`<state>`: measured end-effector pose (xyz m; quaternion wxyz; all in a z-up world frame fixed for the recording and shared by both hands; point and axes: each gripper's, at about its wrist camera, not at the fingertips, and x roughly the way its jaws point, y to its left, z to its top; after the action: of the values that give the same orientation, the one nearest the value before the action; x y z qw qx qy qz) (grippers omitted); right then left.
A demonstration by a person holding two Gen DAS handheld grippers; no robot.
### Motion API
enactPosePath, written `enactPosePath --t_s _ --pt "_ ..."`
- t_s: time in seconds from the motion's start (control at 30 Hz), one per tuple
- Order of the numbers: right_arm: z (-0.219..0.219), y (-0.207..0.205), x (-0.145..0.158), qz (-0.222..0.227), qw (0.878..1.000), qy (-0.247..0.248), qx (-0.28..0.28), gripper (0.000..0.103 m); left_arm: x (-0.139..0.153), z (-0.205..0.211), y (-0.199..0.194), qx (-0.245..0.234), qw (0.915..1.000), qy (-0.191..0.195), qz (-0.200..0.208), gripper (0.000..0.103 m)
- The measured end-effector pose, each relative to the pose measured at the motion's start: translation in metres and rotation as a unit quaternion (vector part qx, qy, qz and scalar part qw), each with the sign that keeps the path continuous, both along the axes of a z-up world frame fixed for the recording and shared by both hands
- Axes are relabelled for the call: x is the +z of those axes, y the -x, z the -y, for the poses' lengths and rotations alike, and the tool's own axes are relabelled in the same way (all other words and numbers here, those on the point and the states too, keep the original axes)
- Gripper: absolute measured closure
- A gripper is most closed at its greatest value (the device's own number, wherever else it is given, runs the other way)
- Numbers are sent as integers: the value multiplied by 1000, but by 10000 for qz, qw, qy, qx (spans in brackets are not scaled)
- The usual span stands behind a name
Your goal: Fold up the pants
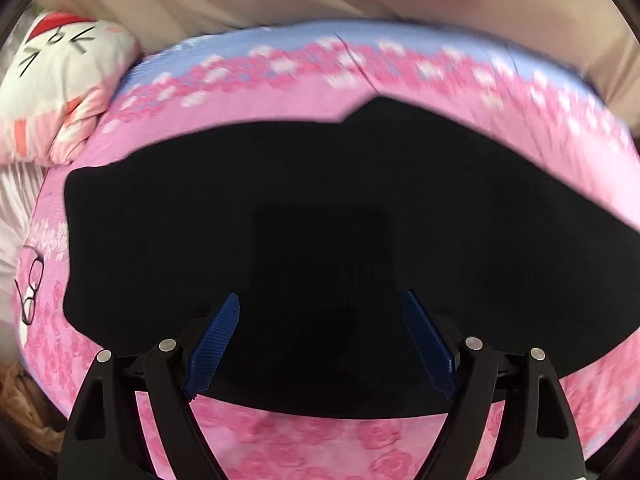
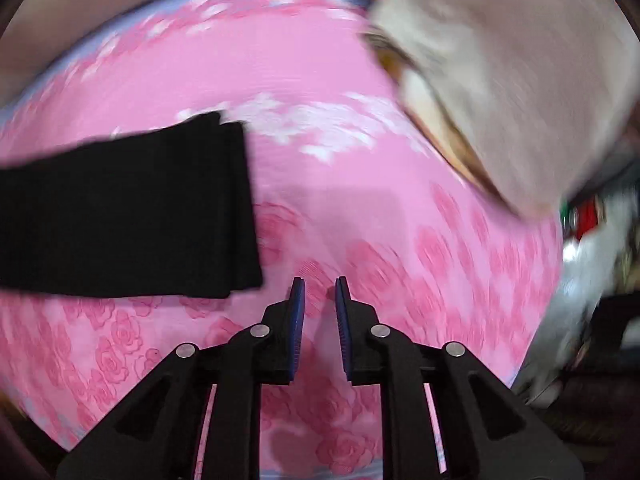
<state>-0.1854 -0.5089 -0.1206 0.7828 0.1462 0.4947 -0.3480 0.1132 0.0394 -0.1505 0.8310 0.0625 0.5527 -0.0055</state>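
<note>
Left tool (image 1: 320, 344): I see it wide open, empty, above the black pants (image 1: 340, 220).
Right tool (image 2: 320, 292): nearly closed, narrow gap, gripping nothing.
Pants: flat on pink rose bedsheet (image 2: 400, 264), left of my right tool.

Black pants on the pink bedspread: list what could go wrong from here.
1. The right gripper stands nearly closed over bare pink bedspread, beside the leg ends of the black pants; closing there would likely pinch the bedspread, not the pants.
2. The left gripper hangs open over the middle of the pants; a grab there may bunch them rather than fold them.
</note>
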Motion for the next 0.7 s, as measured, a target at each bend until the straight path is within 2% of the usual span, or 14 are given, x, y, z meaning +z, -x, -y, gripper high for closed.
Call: enactPosePath --t_s 0.07,0.1,0.13,0.17,0.23,0.33,0.37,0.4,0.43,0.53,0.57,0.6,0.67,0.7 --pt "-10 13 20 677 9974 -78 -243 86 -6 11 4 -104 9998 -173 -7 22" --pt "-14 11 26 836 9963 -76 -207 86 -8 15 5 -158 9998 -129 -7 22" --pt "-16 8 34 1003 9948 -105 -149 81 -10 18 5 -161 9998 -99 -17 22" --pt "-16 -1 37 1161 9929 -239 -96 61 -12 24 4 -151 9998 -86 -43 22" --pt "-8 -24 34 1332 9903 -378 121 56 -14 30 3 -160 9998 -30 -82 22" --pt "-8 -75 19 1097 9910 107 757 61 -20 46 1 -101 9997 -175 -166 22" --pt "-1 -84 7 906 9923 114 834 66 -20 52 3 -71 9996 -204 -160 22" --pt "11 -96 -14 434 9964 32 725 63 -19 54 3 -65 9996 -226 -163 22" --pt "18 -93 -15 620 9959 -41 660 63 -18 57 4 -51 9995 -275 -166 22" --pt "24 -70 17 1114 9935 -248 -18 60 -11 55 9 40 9996 -275 -100 22" --pt "19 -63 24 1252 9919 -216 -51 53 -8 51 14 85 9997 -249 -18 22" --pt "8 -55 29 1243 9922 -128 -35 45 -9 49 16 127 9995 -287 16 22" --pt "-16 -48 34 1100 9938 45 -134 44 -13 43 19 252 9990 -380 -10 22" --pt "-33 -52 40 1273 9918 -51 11 44 -17 37 21 361 9983 -449 -39 22"
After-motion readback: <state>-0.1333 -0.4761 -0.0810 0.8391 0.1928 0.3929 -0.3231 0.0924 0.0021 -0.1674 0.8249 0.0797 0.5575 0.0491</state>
